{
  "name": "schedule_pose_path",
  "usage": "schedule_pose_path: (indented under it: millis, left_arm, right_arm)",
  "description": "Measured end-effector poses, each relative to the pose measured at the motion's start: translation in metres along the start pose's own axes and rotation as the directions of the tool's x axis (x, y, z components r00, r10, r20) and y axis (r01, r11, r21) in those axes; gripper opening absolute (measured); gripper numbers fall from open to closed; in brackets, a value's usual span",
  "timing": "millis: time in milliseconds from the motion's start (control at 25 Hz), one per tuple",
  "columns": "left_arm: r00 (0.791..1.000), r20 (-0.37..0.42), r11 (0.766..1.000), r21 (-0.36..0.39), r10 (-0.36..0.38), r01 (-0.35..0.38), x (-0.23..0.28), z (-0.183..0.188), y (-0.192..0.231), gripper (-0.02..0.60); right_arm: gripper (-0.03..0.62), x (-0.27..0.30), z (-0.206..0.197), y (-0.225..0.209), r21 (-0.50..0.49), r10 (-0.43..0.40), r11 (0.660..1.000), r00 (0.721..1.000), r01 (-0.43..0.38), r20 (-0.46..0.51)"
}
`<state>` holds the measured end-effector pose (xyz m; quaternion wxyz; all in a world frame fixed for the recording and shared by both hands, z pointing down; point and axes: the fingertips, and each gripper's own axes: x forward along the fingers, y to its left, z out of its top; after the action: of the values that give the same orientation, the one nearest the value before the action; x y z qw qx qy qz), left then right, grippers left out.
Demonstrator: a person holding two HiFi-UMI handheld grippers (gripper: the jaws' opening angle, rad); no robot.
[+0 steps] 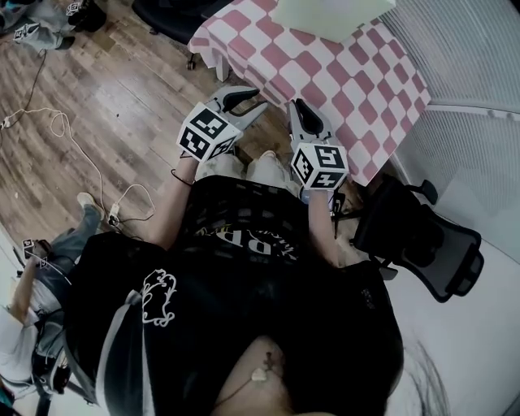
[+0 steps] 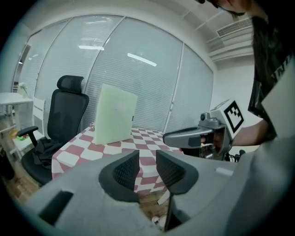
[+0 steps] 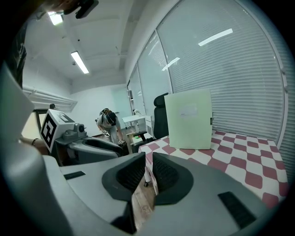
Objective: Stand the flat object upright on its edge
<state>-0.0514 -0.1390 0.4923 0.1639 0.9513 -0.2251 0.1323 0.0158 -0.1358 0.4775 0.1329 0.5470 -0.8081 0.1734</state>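
Observation:
A pale green flat board (image 2: 115,114) stands upright on its edge on the red-and-white checked table (image 2: 148,139), at the far side. It also shows in the right gripper view (image 3: 188,120) and at the top of the head view (image 1: 325,16). My left gripper (image 2: 147,163) hangs off the table's near edge, jaws a little apart with nothing between them. My right gripper (image 3: 149,167) is beside it, jaws almost together and empty. In the head view both grippers, left (image 1: 253,104) and right (image 1: 299,112), point at the table's (image 1: 325,77) near edge, well short of the board.
A black office chair (image 1: 422,236) stands to my right, another (image 2: 60,120) beside the table's far left. Cables (image 1: 73,138) lie on the wood floor. A person (image 3: 108,124) crouches in the background. A glass wall with blinds runs behind the table.

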Motion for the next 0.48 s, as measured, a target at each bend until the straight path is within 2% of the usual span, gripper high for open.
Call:
schedule_pose_path:
  millis: [280, 480]
  left_arm:
    - [0.999, 0.03, 1.0, 0.0, 0.016, -0.016, -0.004, 0.007, -0.023, 0.121]
    - [0.999, 0.043, 1.0, 0.013, 0.01, -0.01, 0.001, 0.013, -0.062, 0.121]
  right_arm:
    - [0.049, -0.018, -0.012, 0.003, -0.024, 0.024, 0.999, 1.0, -0.024, -0.02]
    - [0.049, -0.051, -0.022, -0.004, -0.025, 0.034, 0.999, 0.999, -0.035, -0.019]
